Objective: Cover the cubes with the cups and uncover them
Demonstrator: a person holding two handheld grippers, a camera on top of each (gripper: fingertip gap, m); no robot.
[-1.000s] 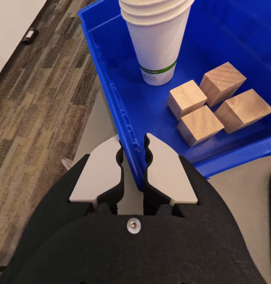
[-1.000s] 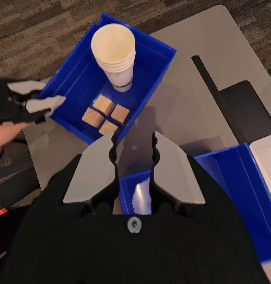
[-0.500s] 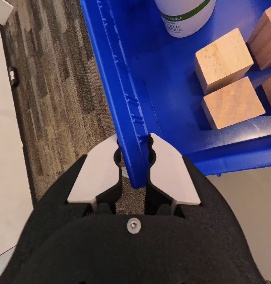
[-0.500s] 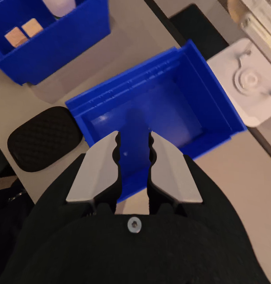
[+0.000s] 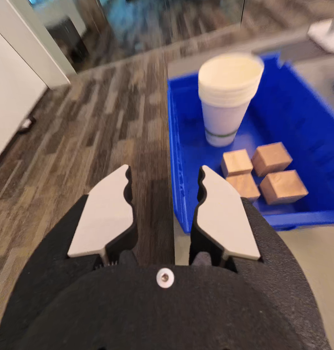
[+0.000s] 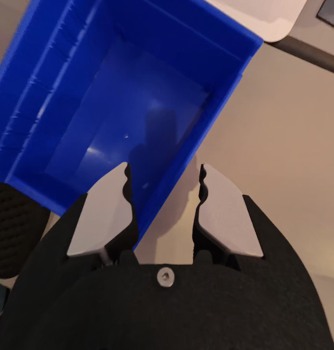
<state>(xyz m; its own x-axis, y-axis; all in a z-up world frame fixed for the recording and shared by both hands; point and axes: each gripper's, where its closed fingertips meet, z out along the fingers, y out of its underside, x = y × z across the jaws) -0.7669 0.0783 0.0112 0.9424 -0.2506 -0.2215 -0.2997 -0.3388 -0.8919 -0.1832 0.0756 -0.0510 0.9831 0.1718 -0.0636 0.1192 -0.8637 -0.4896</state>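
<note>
Tools left [image 5: 164, 167] and right [image 6: 164, 165] wide apart, empty.

Left wrist view bright but motion-blurred, worst toward 12 o'clock; right wrist view dimmer, softly blurred; shadow and faint glare inside the blue bin [image 6: 124, 113].

Left wrist view: looking forward and down past the left gripper [image 5: 165, 168], over the near left corner of a blue bin [image 5: 178, 198] and the carpeted floor [image 5: 98, 136].
Right wrist view: hanging close above a second blue bin [image 6: 48, 81], facing steeply down past the right gripper [image 6: 164, 166].
Shared ground: the two views are showing no common part.
</note>
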